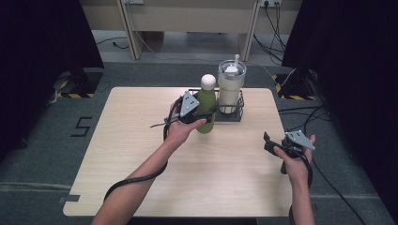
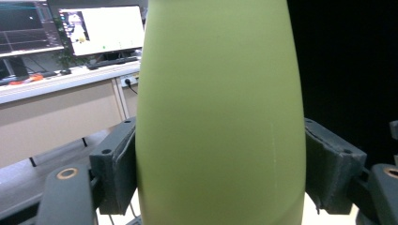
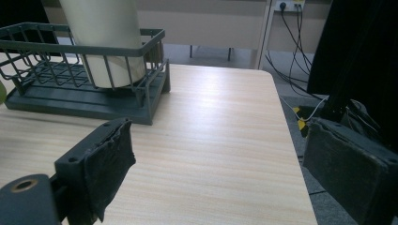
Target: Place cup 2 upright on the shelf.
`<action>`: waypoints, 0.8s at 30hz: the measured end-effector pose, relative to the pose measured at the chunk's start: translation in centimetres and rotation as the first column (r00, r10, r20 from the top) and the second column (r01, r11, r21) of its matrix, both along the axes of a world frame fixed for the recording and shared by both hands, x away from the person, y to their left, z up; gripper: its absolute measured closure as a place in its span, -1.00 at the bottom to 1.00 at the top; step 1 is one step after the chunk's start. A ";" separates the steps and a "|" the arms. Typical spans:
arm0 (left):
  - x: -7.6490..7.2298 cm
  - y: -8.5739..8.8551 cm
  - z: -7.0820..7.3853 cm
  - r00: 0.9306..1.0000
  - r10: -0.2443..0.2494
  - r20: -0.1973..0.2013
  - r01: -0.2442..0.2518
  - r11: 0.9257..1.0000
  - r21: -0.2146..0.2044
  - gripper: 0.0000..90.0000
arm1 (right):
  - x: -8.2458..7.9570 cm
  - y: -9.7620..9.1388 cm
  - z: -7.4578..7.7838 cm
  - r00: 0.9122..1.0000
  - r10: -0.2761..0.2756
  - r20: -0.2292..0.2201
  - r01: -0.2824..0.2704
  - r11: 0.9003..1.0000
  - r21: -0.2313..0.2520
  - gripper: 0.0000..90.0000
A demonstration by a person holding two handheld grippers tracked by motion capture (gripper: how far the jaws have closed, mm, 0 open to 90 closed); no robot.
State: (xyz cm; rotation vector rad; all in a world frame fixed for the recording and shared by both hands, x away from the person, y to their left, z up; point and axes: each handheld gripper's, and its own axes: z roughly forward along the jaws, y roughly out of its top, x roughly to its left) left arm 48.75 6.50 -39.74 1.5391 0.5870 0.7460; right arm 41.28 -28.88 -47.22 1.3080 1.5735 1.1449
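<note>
Bottle (image 1: 205,108), green, clamped upright in left gripper (image 1: 201,115) jaws beside wire rack (image 1: 234,116), seemingly for racking; right gripper (image 1: 272,146) idle over bench (image 1: 141,140), jaws wide, empty.

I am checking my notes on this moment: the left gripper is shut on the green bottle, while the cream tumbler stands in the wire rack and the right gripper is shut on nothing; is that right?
Not quite. The right gripper is open: the right gripper view shows its jaws standing wide apart over bare table. The rest holds: the left gripper is shut on the green bottle, and the cream tumbler stands in the wire rack.
</note>
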 end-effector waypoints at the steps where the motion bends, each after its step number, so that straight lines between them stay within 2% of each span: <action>1: 0.1 0.2 0.2 1.000 0.007 0.003 -0.007 1.000 0.001 -0.49 | 0.0 0.0 0.0 1.000 0.001 -0.001 -0.001 1.000 0.000 -0.80; 11: 0.8 1.0 1.4 0.999 0.037 0.029 -0.037 0.999 -0.015 -0.48 | 0.0 0.0 -0.1 1.000 0.002 -0.002 -0.002 1.000 -0.002 -0.80; 18: 1.4 1.4 2.4 0.998 0.051 0.030 -0.049 0.998 -0.037 -0.48 | 0.0 0.0 -0.1 1.000 0.000 0.000 0.000 1.000 0.002 -0.80; 19: 1.6 1.5 2.6 0.997 0.063 0.040 -0.061 0.998 -0.033 -0.48 | 0.0 0.0 -0.1 1.000 0.000 -0.001 0.000 1.000 0.002 -0.80; 24: 2.2 1.7 3.2 0.997 0.074 0.034 -0.073 0.997 -0.041 -0.48 | 0.1 0.1 -0.1 1.000 0.000 -0.004 0.000 1.000 0.003 -0.80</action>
